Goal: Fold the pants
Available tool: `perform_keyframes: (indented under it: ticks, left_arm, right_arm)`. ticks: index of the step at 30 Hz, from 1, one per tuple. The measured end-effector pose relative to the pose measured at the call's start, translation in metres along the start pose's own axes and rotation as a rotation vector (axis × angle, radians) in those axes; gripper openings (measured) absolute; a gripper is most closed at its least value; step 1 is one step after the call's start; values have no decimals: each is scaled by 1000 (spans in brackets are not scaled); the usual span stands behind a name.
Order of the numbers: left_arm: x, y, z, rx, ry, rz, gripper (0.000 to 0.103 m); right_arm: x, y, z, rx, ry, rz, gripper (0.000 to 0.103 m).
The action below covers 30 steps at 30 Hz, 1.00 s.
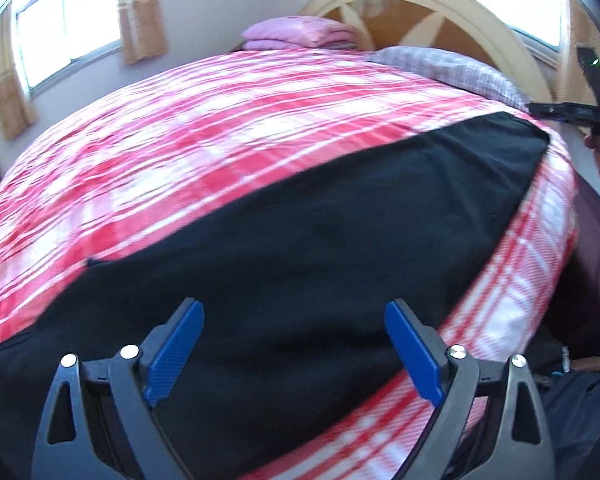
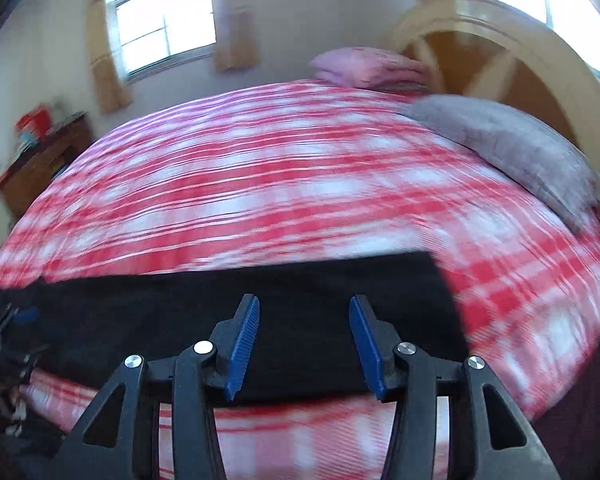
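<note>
**A:** What is in front of the two grippers?

**B:** A pair of black pants [image 1: 300, 232] lies flat in a long band on a bed with a red and white checked cover [image 1: 220, 140]. The left gripper [image 1: 294, 344] hovers over one end of the band, jaws spread wide, holding nothing. The cloth runs away from it, ahead and to its right, to a squared far end.

**A:** And the right gripper?

**B:** The right gripper [image 2: 304, 340] is also parted and empty, with the black cloth straight ahead between and beyond its fingertips. The squared end of the pants sits just ahead and to its right. Both views are smeared by motion, so I cannot tell whether either gripper touches the fabric.

**A:** How should the fold go well?

**B:** My guess is that the next fold brings one end over the other. Each gripper should pinch a corner of the same end through every layer — not just the top one — then lift together, keep the edge taut, and lay it square on the opposite end. A grey pillow [image 2: 520, 148] lies well ahead and to the right — clear of the work.
</note>
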<state>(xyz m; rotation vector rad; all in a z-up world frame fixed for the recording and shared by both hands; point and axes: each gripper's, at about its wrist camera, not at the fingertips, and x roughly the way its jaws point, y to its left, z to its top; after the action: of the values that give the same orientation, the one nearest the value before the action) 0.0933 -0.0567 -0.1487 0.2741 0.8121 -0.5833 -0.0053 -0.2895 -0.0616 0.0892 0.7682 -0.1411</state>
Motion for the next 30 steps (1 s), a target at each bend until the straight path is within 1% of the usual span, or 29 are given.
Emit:
perform_keyframes:
  ticks: [2,4,9,12,13,14,15,19,22,24,27,29,30]
  left_arm:
    - [-1,13,-4,-16,11,45,95]
    - [-2,27,-8,-33,20,86,95]
    - [-2,55,-24,-82,46,150,95]
    - [0,65,-38,-101,56,142,98]
    - [-1,67,-42,-113,48,129,100]
    - [-3,68,-46,-122,37,122,100]
    - [-5,68,-48,-121,29,120,100]
    - [-12,67,-52,-138,0,112,100]
    - [-11,70,-55,-133,8,102,100]
    - [-11,69,-57,-111,7,99,102]
    - [-11,66,-59,-105,4,93,103]
    - [-11,66,-59,-102,2,90,103]
    - [-11,66,-60,-102,2,87,103]
  right_arm:
    - [12,36,14,-79,-5,61,49]
    - [28,80,31,-160,-6,149,49]
    - [75,174,62,-244,63,339,49]
    - [98,221,70,-276,95,397,49]
    - [109,241,72,-277,116,429,49]
    - [115,254,72,-269,131,457,49]
    - [125,269,73,-245,162,504,49]
    - [158,315,69,-183,281,613,49]
    - [177,351,62,-203,360,636,49]
    - [187,367,56,-190,422,667,49]
    - [200,381,51,-158,488,697,49]
    - [210,392,43,-132,564,727,48]
    - [215,396,41,-120,594,738,44]
